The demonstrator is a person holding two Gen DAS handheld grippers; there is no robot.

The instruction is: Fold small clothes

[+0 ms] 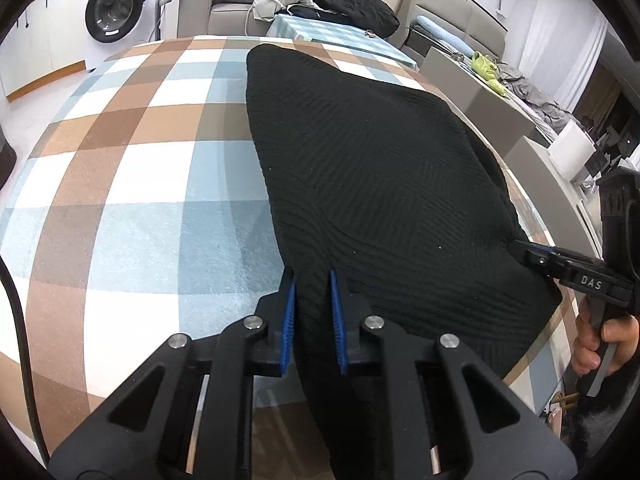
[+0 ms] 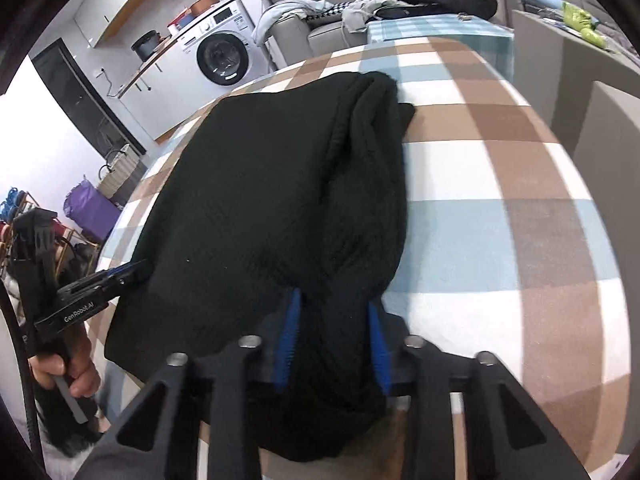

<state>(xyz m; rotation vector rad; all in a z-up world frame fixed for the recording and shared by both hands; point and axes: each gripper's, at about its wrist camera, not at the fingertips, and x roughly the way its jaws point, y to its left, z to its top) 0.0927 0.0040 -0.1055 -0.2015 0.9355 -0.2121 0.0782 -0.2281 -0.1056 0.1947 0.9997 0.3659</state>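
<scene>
Item: black ribbed knit garment (image 1: pixel 360 184), lying flat on the table with the brown, blue and white checked cloth (image 1: pixel 120 168); in the left wrist view it runs from 12 o'clock down to 6 o'clock, near edge hanging over the table's front.

Left gripper (image 1: pixel 313 312): blue pads clenched on the near edge of the knit at 6 o'clock, fabric bunched between them.

Right gripper (image 2: pixel 334 336): blue pads grasping a thicker gathered roll of the same edge, jaws held wider by the bulk.

Hand (image 2: pixel 76 368) at 8 o'clock in the right wrist view, holding the left tool's handle.

Surroundings: white front-loading washing machine (image 2: pixel 222 56) at 11 o'clock; grey sofa with piled clothes (image 1: pixel 240 4) at 12 o'clock.

Risks, judged: the right grip holds several layers, so a lift may drag a hidden fold along and leave the fold lopsided. Thin left bite may slip under tension. Overhanging weight could pull the garment off the front edge if either pinch loosens.
</scene>
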